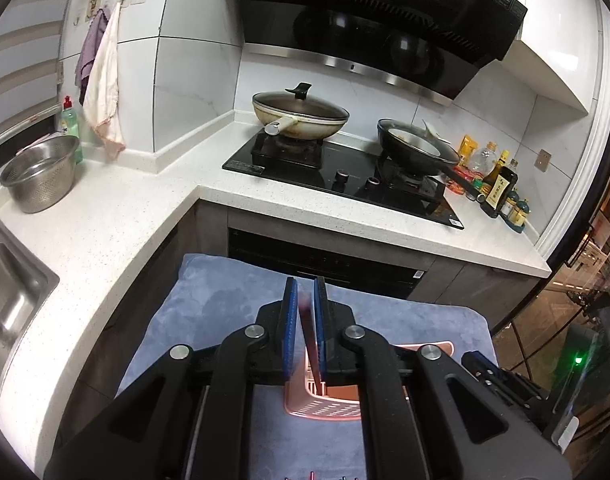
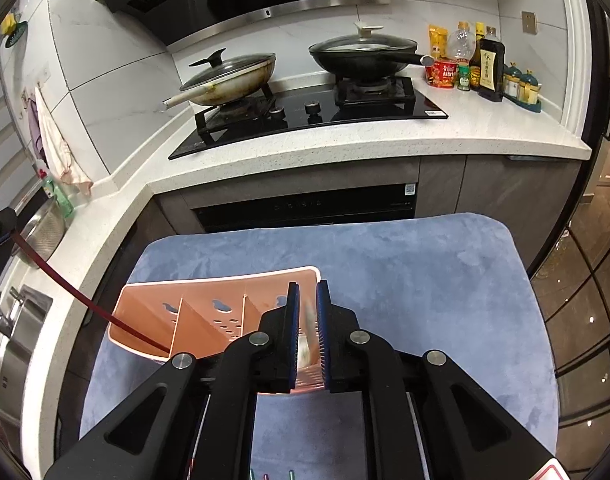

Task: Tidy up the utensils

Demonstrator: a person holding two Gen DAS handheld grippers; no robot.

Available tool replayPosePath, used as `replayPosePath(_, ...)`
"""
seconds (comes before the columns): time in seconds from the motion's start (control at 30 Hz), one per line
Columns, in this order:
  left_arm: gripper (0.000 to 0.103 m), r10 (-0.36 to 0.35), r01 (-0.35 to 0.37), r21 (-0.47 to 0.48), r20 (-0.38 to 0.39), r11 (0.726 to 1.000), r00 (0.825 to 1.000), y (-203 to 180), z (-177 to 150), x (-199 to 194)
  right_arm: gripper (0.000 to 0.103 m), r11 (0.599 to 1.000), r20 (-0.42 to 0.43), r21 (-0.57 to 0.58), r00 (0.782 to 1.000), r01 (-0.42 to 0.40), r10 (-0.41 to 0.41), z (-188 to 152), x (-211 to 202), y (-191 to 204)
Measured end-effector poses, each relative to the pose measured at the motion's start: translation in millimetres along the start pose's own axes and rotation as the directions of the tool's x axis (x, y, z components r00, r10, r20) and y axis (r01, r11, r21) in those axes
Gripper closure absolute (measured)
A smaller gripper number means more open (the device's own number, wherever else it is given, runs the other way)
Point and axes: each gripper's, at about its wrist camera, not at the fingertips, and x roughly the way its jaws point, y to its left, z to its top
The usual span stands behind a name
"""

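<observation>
Pink plastic utensil holder lies on a blue-grey mat, its dividers making three compartments. From ten o'clock, the left gripper is clamped on a dark red chopstick whose tip reaches into the holder's left compartment. At six o'clock, the right gripper is closed on a blurred, pale utensil over the right compartment. Beyond, at twelve o'clock, stand the hob, two lidded pans and sauce bottles.
</observation>
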Motion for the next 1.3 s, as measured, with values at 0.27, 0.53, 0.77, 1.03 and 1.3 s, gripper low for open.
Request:
replayPosePath(0.27,0.076,0.043,-0.043,-0.004,0.010,0.999,0.999,8.6,-7.5,-17.4,0.092,1.000,0.012,-0.001,1.000,0.001,-0.001,-10.1,-21.6,-1.3)
replayPosePath(0.53,0.070,0.088,-0.088,0.016,-0.026,0.996,0.996,19.4,-53.8,-47.2,0.081,0.999,0.016,-0.032,1.000,0.003,-0.003,-60.4,-65.9,2.7)
replayPosePath(0.77,0.070,0.116,-0.115,0.022,-0.085,0.993,0.990,31.5,-113.8,-78.2,0.081,1.000,-0.023,-0.025,1.000,-0.003,0.003,-116.0,-102.0,-1.9)
replayPosePath(1.03,0.070,0.135,-0.128,0.065,-0.114,0.990,0.984,31.3,-167.7,-111.0,0.080,1.000,-0.079,-0.024,0.997,0.014,-0.016,-187.3,-136.3,-8.5)
replayPosePath(1.3,0.070,0.147,-0.140,0.058,-0.134,0.988,0.980,35.8,-205.4,-133.5,0.080,0.995,-0.103,-0.098,0.994,0.023,-0.033,-231.3,-154.7,-0.1)
